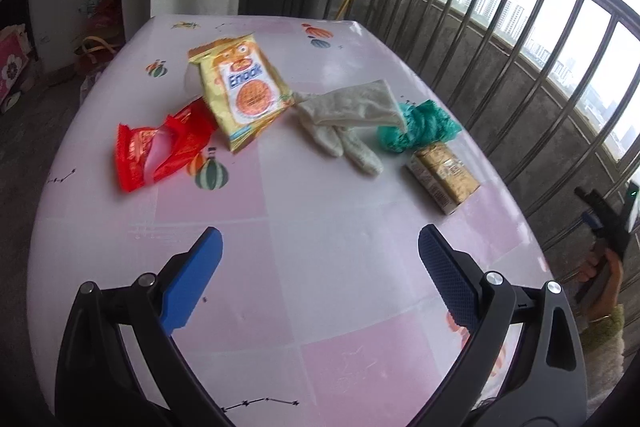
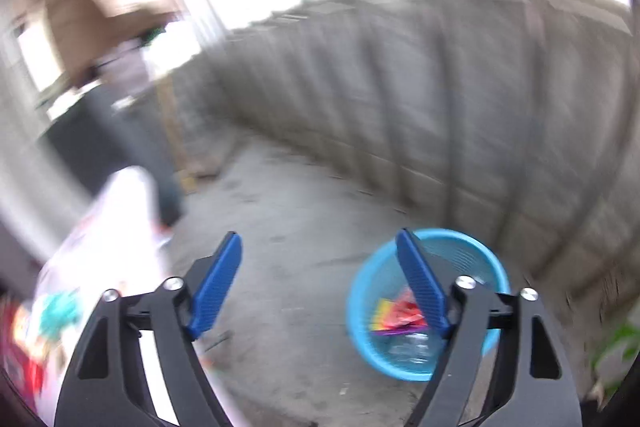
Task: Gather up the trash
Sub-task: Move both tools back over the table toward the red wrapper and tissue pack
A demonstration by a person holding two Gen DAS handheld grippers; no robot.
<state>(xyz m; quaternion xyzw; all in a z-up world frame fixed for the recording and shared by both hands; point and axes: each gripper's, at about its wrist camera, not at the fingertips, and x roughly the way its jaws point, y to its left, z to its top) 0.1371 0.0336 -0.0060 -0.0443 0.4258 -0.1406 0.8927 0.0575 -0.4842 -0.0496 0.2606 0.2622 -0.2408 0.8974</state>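
Right tool (image 2: 318,279) — tilted downward, agape (nothing between) — above blue basket (image 2: 472,359)

1. A bare stretch of the surface (image 1: 320,235) is being left open in front of the left claw (image 1: 320,251).
2. Farther on, passage is being blocked by a row: red wrapper (image 1: 160,151), yellow snack packet (image 1: 244,91), pale glove (image 1: 352,115), green bag (image 1: 420,125), gold carton (image 1: 444,175).
3. The right edge is being hemmed by a railing (image 1: 560,75).
4. The blue basket (image 2: 360,315) is being left open-topped on clear floor (image 2: 288,227).

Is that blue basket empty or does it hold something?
Not empty: the basket on the floor holds colourful wrappers and clear plastic.
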